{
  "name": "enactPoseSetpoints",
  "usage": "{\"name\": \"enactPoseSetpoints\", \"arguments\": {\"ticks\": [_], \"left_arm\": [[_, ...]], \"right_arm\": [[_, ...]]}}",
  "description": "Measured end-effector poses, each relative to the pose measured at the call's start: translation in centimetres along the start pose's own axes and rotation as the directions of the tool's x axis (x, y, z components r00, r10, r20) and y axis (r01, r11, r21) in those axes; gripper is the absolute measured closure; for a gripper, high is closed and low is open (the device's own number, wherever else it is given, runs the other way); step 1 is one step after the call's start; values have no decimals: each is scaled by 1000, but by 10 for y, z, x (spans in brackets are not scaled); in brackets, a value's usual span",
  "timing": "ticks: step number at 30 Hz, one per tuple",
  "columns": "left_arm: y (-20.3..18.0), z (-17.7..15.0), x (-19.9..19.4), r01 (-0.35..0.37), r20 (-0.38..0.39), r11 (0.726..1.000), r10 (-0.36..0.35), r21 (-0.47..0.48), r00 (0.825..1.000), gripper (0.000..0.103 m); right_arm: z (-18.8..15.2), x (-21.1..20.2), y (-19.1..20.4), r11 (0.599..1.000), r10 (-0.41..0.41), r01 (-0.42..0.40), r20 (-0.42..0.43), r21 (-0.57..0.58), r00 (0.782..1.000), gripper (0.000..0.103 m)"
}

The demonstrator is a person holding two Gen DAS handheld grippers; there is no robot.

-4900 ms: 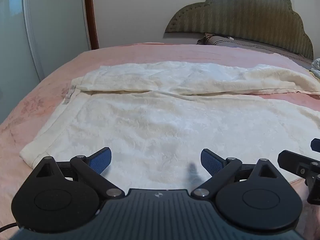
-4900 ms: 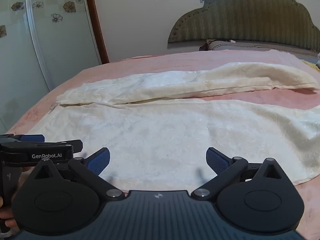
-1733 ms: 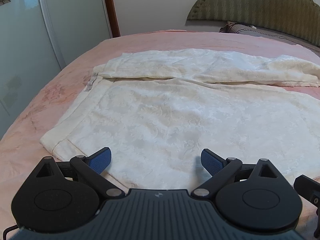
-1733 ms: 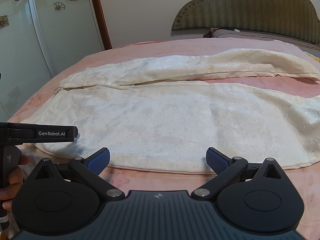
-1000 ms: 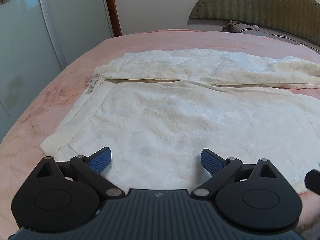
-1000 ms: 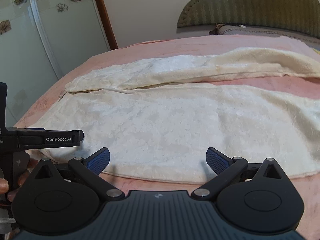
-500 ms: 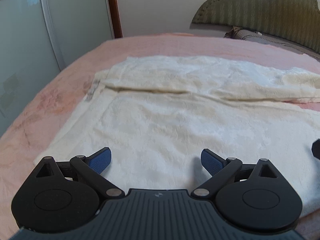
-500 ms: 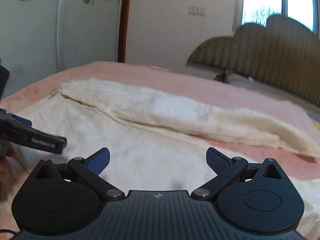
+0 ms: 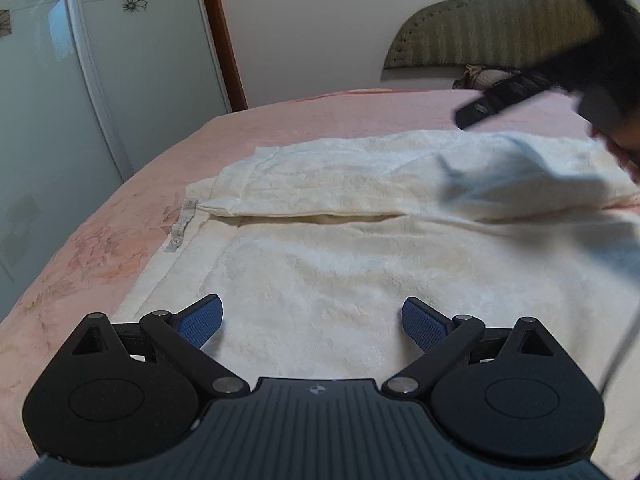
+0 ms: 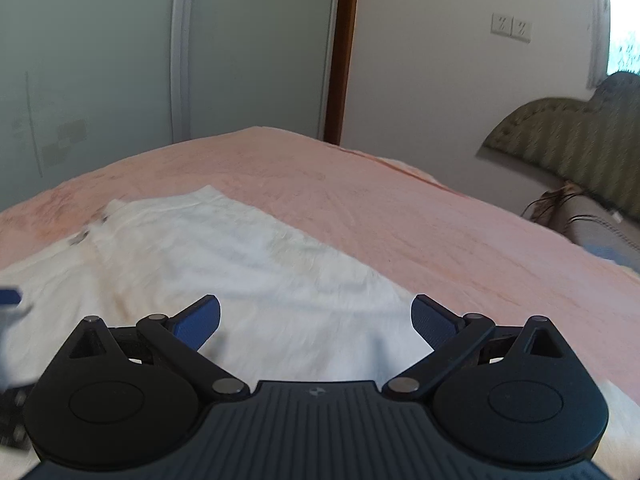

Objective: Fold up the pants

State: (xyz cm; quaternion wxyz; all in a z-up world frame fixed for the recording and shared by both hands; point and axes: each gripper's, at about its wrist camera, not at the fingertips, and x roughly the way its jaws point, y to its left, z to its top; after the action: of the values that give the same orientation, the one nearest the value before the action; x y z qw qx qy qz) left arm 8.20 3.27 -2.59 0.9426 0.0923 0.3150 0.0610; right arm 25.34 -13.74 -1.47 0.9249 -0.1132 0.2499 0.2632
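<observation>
Left wrist view: left tool [image 9: 311, 319] hovers spread-fingered over cream pants [image 9: 340, 264].

**Cloth, plastic and gloss**

I see the pants [image 9: 360, 280] as cream cloth, plush and slightly nubby. The bedspread [image 9: 120, 220] under them is matt pink fabric. My left gripper [image 9: 312, 322] is matt black plastic with textured blue pads [image 9: 424, 324] and shiny metal pivots. The wardrobe doors [image 9: 60, 80] look glossy; the headboard [image 9: 500, 28] is ribbed upholstery.
</observation>
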Motion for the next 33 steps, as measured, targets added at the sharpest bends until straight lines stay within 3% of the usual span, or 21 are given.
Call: {"name": "enactPoseSetpoints", "arguments": {"ticks": [3,8,10,11,15,16,20,24,26,28,31,33], "left_arm": [[2,-2,5,24,-2,1000,-24,-13,1000,0],[10,-4,12,67,-24,996,-69,-63,997,0],[13,-4,13,83,-30,993,-86,-86,996,0],[14,-4,14,87,-31,992,-90,-91,995,0],[19,0,12,95,-43,990,-100,-108,994,0],[22,2,12,97,-49,988,-103,-119,993,1],[37,17,19,118,-79,984,-129,-134,988,1],[67,49,29,112,-64,972,-128,-209,990,2],[85,66,34,166,-36,940,-184,-299,982,2],[100,79,40,242,2,881,-264,-406,964,2],[115,92,58,361,50,752,-402,-552,914,1],[117,100,71,398,61,689,-458,-605,887,1]], "right_arm": [[17,51,-19,999,22,-19,-77,37,997,1],[30,115,-41,998,64,-62,-135,25,989,2],[30,136,-48,994,106,-101,-186,39,977,27],[28,143,-50,990,142,-134,-215,50,966,32],[26,136,-47,980,200,-199,-199,26,959,74],[25,131,-45,980,196,-200,-191,3,962,79],[23,105,-10,971,72,-99,-129,-219,989,84],[13,61,30,910,-5,-2,-17,-414,1000,85],[2,38,48,872,-24,32,23,-488,999,86],[-14,15,68,827,-34,61,59,-559,998,88],[-38,-12,95,772,-28,72,79,-632,996,91],[-53,-25,109,736,-21,70,80,-674,997,92]]}}
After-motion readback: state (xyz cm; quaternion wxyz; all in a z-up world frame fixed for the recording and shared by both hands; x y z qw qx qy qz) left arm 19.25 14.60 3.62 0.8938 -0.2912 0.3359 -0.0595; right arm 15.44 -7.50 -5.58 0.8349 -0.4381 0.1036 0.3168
